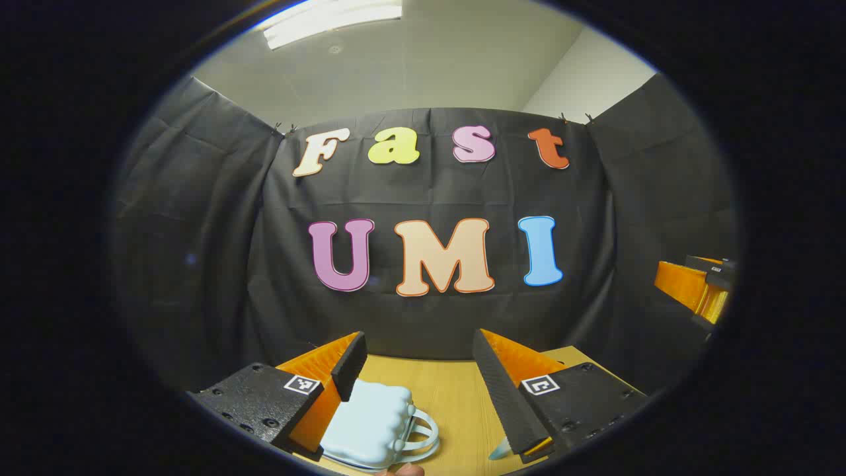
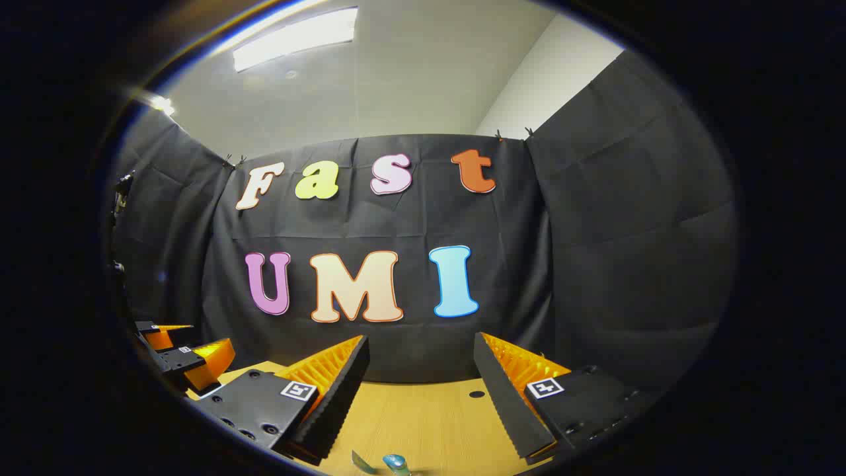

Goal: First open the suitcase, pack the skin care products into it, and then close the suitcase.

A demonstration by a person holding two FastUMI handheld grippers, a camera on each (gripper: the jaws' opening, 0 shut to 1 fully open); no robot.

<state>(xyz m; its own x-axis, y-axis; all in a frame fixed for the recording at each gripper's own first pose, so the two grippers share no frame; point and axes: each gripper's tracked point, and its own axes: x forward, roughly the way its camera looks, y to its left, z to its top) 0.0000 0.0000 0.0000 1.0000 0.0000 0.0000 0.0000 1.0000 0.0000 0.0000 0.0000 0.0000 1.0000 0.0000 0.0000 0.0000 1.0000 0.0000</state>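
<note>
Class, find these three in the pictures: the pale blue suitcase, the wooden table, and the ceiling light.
suitcase [image 1: 369,426], left gripper view, on its ribbed shell between the gripper's fingers.
table [image 2: 423,423], right gripper view, on bare wood ahead of the gripper.
ceiling light [image 2: 297,36], right gripper view, on the bright panel's middle.

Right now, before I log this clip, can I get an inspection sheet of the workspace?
Surface: light wooden tabletop with a small dark hole near the back.
Job's things: pale blue ridged plastic suitcase with a looped handle, lid down, low in the left gripper view; small blue-green items at the right gripper view's bottom edge, too cropped to identify.
Clutter: nothing seen.
Grippers: left gripper open above the suitcase; right gripper open over bare table.
Cables: nothing seen.
Surroundings: black cloth booth wall, white ceiling with a strip light.
</note>
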